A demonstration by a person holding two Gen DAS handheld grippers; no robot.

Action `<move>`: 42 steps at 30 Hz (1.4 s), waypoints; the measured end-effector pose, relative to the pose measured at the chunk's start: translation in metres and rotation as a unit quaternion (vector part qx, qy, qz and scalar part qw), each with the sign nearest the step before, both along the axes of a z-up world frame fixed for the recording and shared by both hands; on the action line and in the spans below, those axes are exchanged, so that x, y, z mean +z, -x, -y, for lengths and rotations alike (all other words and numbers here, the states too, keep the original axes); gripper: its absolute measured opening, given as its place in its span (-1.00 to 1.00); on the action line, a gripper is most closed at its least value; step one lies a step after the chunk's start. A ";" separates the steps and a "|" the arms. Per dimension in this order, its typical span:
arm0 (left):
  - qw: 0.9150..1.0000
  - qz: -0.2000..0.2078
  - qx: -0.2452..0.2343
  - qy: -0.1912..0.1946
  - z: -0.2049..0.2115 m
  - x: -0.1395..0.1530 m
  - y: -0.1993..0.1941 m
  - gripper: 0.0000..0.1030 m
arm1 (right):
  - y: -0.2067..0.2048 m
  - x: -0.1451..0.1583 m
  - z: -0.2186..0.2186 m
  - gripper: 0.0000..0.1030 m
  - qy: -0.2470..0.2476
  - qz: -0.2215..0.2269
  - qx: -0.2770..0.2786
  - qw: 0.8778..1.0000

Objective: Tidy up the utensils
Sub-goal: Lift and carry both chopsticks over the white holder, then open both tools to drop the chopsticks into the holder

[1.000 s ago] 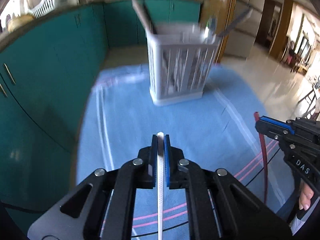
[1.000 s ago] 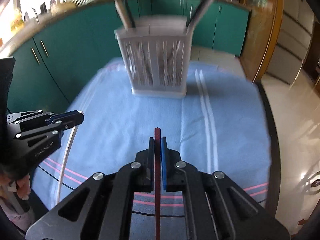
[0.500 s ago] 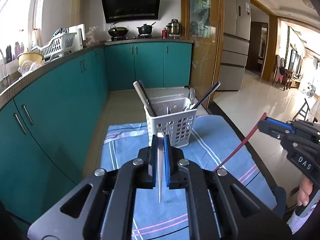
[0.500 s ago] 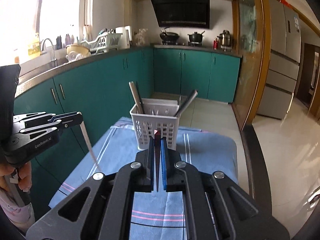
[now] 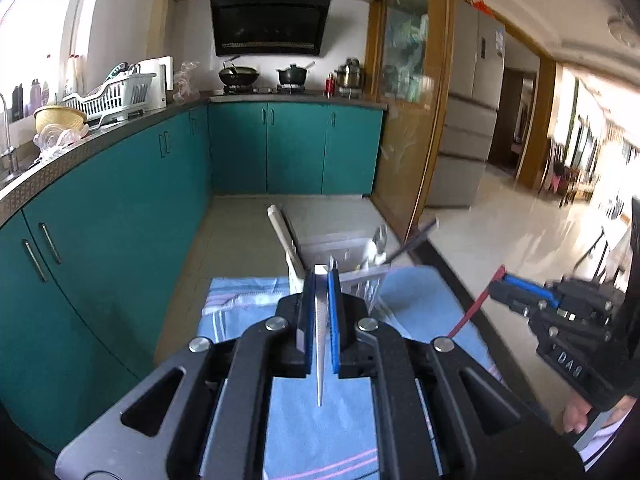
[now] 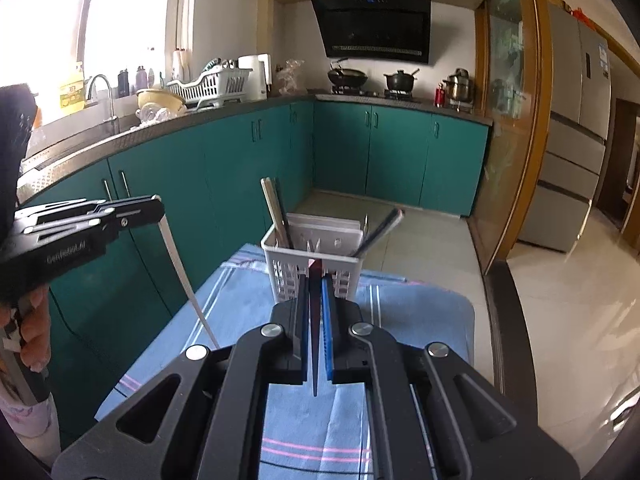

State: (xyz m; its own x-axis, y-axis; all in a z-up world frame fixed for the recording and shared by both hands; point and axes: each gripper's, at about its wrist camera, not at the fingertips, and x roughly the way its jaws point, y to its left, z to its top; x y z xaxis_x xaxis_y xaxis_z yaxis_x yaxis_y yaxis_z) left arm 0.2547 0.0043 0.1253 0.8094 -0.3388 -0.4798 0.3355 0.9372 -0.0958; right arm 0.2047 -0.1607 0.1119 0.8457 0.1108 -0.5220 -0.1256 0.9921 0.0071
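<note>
My left gripper (image 5: 321, 276) is shut on a white chopstick (image 5: 320, 344), which also shows in the right wrist view (image 6: 182, 264) hanging down from the gripper. My right gripper (image 6: 316, 270) is shut on a dark red chopstick (image 6: 315, 340), seen in the left wrist view (image 5: 474, 306) at the right. Both are held well above the blue cloth (image 6: 248, 304). A white slotted utensil basket (image 6: 314, 260) stands on the cloth's far end, holding chopsticks, a dark-handled utensil and forks. In the left wrist view the basket (image 5: 360, 276) is partly hidden behind my fingers.
Teal cabinets (image 6: 224, 168) run along the left and back, with a dish rack (image 6: 208, 86) and sink on the counter. Pots stand on the stove (image 6: 372, 80). A wooden door frame (image 6: 516, 140) and tiled floor lie to the right. The table's dark edge (image 6: 504, 320) runs along the right.
Both grippers have risen and tilted up from close over the cloth, each still holding its chopstick. The basket now appears farther and lower.
</note>
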 end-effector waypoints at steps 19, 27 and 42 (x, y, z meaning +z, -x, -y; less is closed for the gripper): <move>0.961 0.056 0.129 0.238 -0.049 0.029 -0.092 -0.88 | -0.106 0.069 0.012 -0.87 -0.040 0.132 -0.047 0.989; 0.956 0.033 0.157 0.245 -0.045 -0.006 -0.122 -0.88 | -0.159 0.024 0.026 -0.87 -0.058 0.100 -0.071 0.991; 0.947 -0.024 0.150 0.283 -0.039 -0.056 -0.141 -0.31 | -0.155 -0.008 0.012 0.08 -0.013 0.070 -0.060 0.996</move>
